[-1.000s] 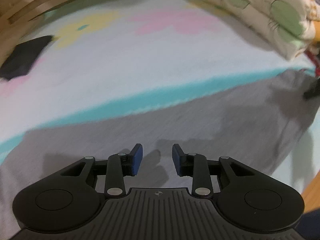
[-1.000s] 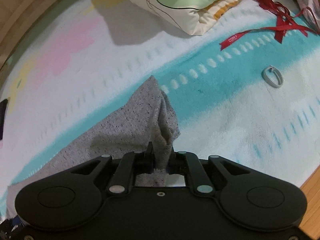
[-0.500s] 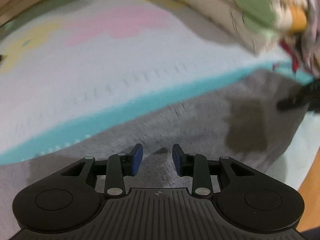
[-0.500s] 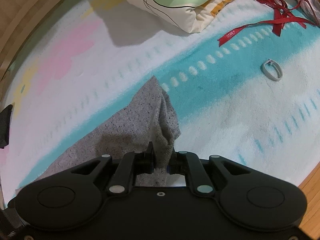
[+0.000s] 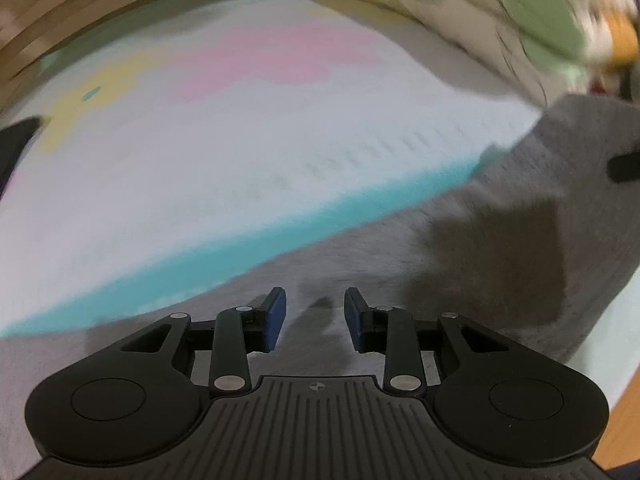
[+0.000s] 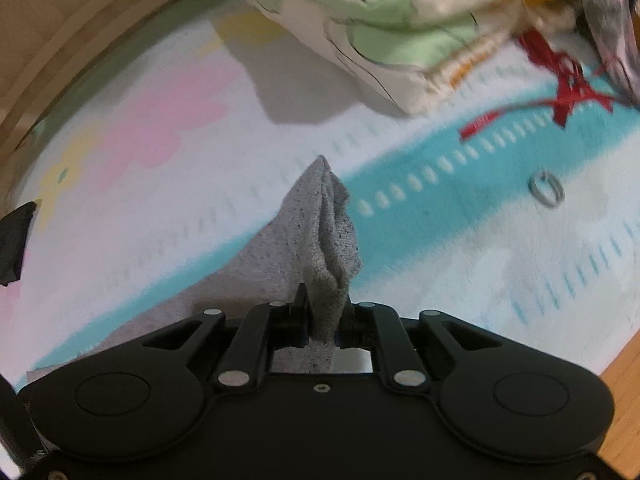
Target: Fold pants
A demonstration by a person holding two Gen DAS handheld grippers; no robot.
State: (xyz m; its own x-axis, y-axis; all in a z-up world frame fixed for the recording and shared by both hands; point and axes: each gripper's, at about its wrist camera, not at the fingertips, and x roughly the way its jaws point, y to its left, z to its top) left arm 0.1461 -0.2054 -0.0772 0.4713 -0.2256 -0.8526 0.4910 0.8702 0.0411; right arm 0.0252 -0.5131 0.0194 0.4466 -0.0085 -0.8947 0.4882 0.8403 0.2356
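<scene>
The grey pants point(image 5: 500, 248) lie on a pastel towel on the bed, stretching from under my left gripper out to the right. My left gripper point(image 5: 315, 316) is open and empty, low over the grey cloth. My right gripper point(image 6: 323, 316) is shut on a bunched corner of the pants point(image 6: 320, 232) and holds it lifted above the towel. A dark tip of the right gripper point(image 5: 624, 166) shows at the right edge of the left wrist view, by the raised cloth.
A folded cream and green quilt point(image 6: 380, 36) lies at the back. A red ribbon point(image 6: 560, 92) and a small grey ring point(image 6: 546, 190) lie on the towel's teal stripe point(image 6: 460, 196). A dark object point(image 6: 14, 236) sits far left. A wooden edge point(image 6: 624, 396) runs at the right.
My right gripper has carried the pinched corner up and toward the quilt. My left gripper has stayed open and shifted over the pants. The view is blurred by motion.
</scene>
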